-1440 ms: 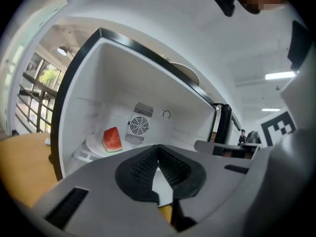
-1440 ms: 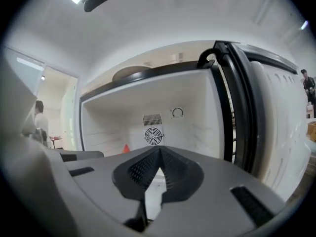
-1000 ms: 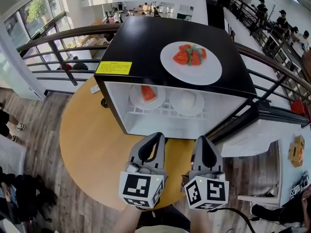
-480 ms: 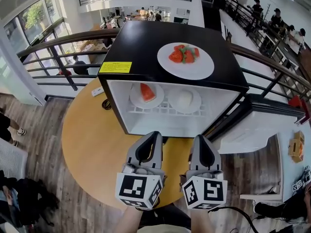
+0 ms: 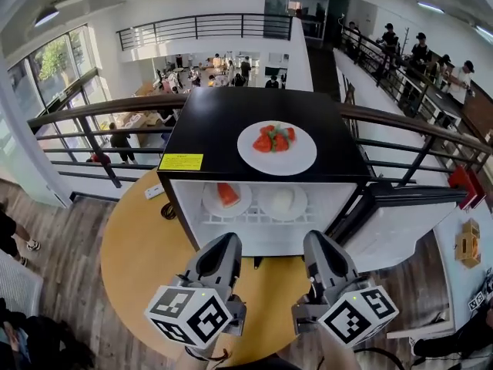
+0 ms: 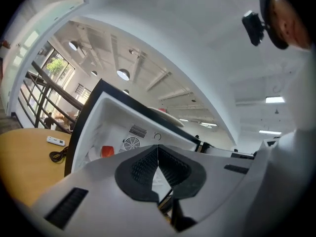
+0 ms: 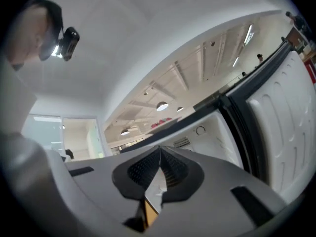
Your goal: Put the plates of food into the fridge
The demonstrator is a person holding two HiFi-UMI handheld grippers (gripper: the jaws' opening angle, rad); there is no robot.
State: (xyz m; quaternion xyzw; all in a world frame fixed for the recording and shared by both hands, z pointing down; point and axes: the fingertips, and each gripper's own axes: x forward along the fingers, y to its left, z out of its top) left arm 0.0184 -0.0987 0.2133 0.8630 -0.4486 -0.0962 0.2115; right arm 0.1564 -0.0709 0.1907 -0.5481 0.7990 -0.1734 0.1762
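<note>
A small black-topped fridge [image 5: 223, 122] stands open on the round wooden table [image 5: 142, 245]. On its top sits a white plate of red fruit pieces [image 5: 276, 147], whose rim also shows in the left gripper view [image 6: 163, 113]. On the shelf inside are a plate with a watermelon slice [image 5: 227, 199] and a plate with white food [image 5: 282, 201]. My left gripper [image 5: 223, 243] and right gripper [image 5: 320, 241] hang side by side in front of the opening, both shut with nothing in them. Their jaws point level at the fridge [image 6: 158, 152] [image 7: 159, 154].
The fridge door [image 5: 400, 222] swings open to the right and its white inner side fills the right gripper view [image 7: 281, 117]. A remote [image 6: 55, 140] and a cable lie on the table left of the fridge. A railing [image 5: 92, 114] runs behind, with people beyond it.
Both grippers have risen and rolled, their marker cubes now tilted outward. The head camera has tipped up, so the fridge sits lower in the picture. Jaws stay shut.
</note>
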